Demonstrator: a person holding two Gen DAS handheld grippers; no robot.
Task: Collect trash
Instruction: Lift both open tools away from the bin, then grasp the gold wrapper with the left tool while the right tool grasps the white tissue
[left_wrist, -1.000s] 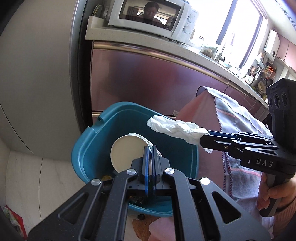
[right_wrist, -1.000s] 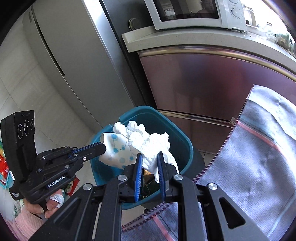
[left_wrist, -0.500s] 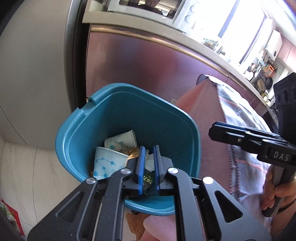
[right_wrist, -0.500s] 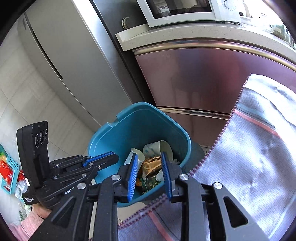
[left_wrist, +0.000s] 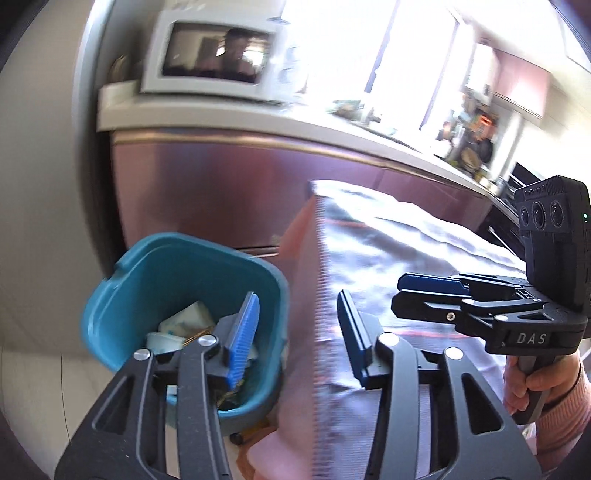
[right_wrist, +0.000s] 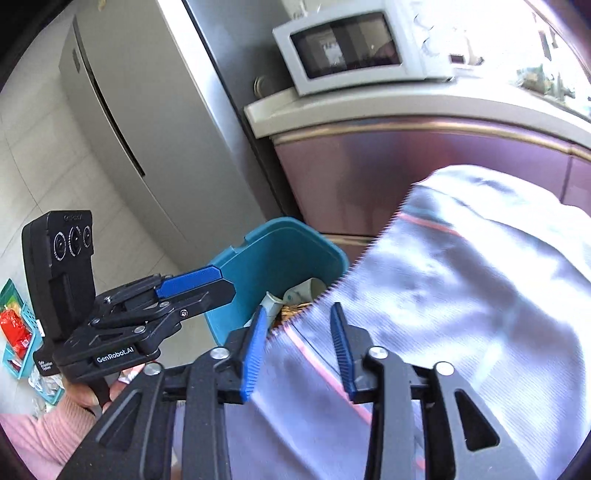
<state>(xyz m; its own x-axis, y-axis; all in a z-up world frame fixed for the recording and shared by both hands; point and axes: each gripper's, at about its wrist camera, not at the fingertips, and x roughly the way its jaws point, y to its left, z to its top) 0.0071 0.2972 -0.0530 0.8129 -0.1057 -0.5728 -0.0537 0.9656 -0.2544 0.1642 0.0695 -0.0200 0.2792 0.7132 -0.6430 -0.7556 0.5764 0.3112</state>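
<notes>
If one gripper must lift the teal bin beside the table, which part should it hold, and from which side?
Probably the teal bin at its far rim, where a small notched lip juts out. Come from above, one finger inside the wall, one outside: the bin stands upright and open, and its body looks too wide for the jaws.

I count one teal bin (left_wrist: 122, 295), two paper cups (right_wrist: 306, 288) inside it, one microwave (right_wrist: 354, 48) above the bin, one striped cloth (right_wrist: 480, 277) beside it, two claws.
</notes>
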